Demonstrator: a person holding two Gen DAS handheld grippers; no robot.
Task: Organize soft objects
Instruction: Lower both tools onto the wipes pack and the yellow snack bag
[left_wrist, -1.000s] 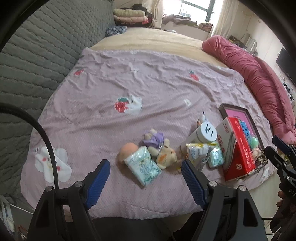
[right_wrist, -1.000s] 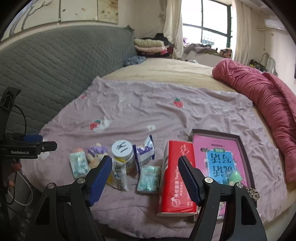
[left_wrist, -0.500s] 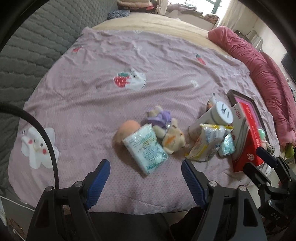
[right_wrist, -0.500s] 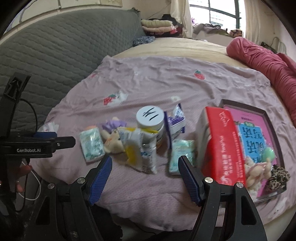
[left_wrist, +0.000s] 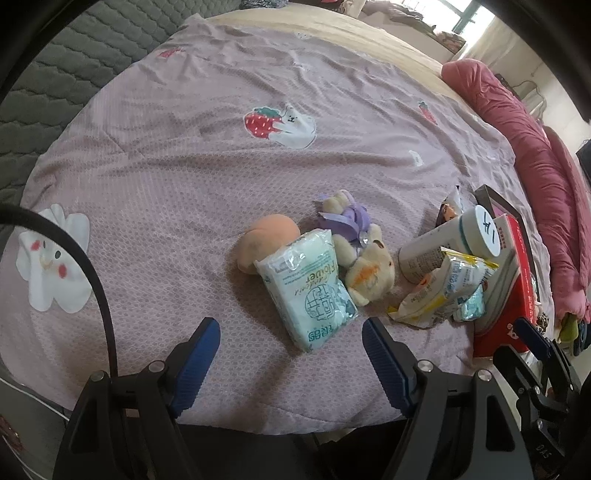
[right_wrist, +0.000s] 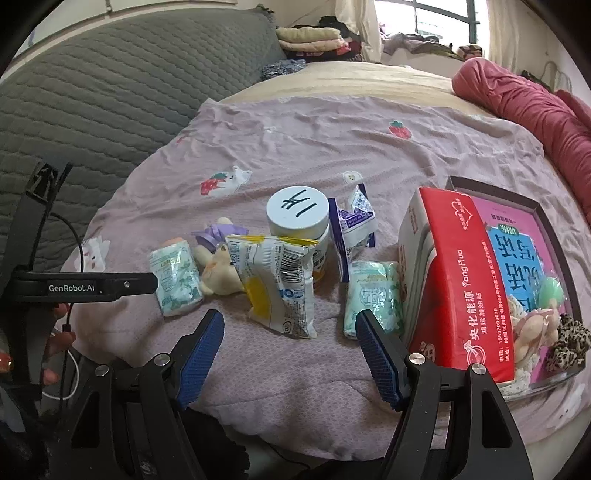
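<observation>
Both tools tilt steeply down over the bed's near edge: the left gripper (left_wrist: 290, 334) and right gripper (right_wrist: 290, 328) gape wide, grasping nothing. On the lilac blanket (left_wrist: 184, 155) lie two green tissue packs (right_wrist: 176, 275), one plush bear (left_wrist: 364, 266), and one red "YangHua" box (right_wrist: 458, 280); the left tool reads "GenRobot.AI".

Soft window daylight; fisheye-warped edges

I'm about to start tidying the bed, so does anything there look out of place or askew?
Yes. The red box is tipped, leaning over the tray edge rather than lying flat. A yellow packet leans crumpled against the jar, and the plush bear lies on its side, partly under a tissue pack.
</observation>
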